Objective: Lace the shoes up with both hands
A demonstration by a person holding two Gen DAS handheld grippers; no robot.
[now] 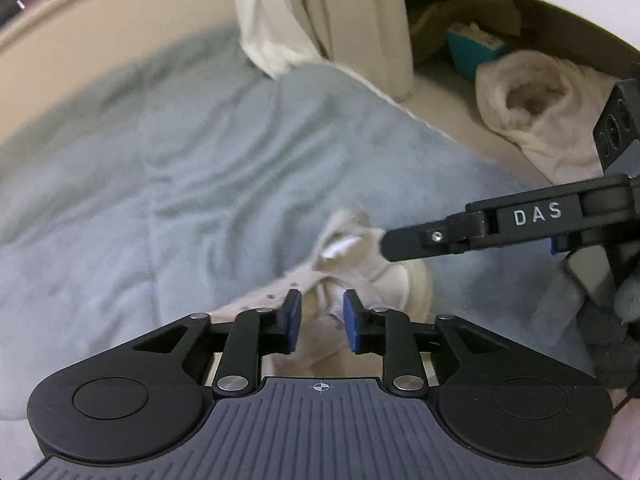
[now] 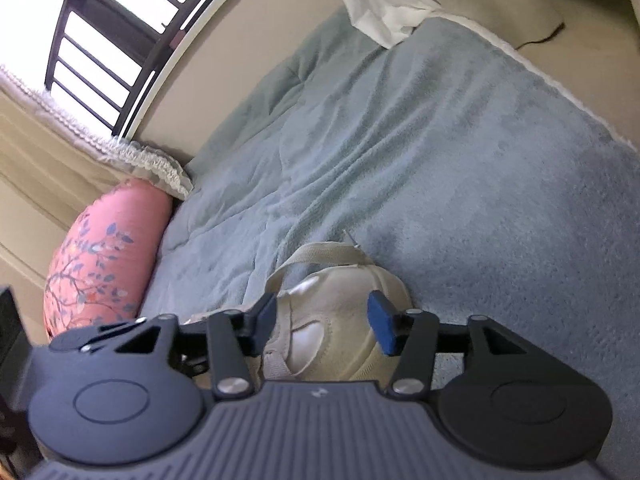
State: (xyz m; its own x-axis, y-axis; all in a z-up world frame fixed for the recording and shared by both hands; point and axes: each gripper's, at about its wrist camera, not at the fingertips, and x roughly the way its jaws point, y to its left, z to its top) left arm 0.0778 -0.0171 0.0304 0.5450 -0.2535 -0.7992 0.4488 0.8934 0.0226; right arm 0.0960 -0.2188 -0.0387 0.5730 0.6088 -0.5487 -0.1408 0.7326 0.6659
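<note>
- Shoe, left wrist view: a beige sneaker lies on the light blue blanket, lower centre of the frame, just ahead of the left gripper.
- Left gripper: the blue pads stand apart with a narrow gap; the shoe's tongue area shows between them. Whether either pad touches the fabric cannot be told. Nothing is clamped.
- Right gripper: enters from the right edge of the frame, marked "DAS", its tip over the shoe's collar. Its jaw spacing cannot be read from this side view.
- Background, upper right: a white curtain, a cream fleece bundle and a teal box on the floor.
- Shoe, right wrist view: lower centre of the frame, on the blanket, heel loop pointing away from the camera.
- Right gripper: the fingers are spread wide, one on each side of the shoe, gripping nothing.
- Left of the frame: a pink floral pillow at the blanket's edge; a barred window at upper left.
</note>
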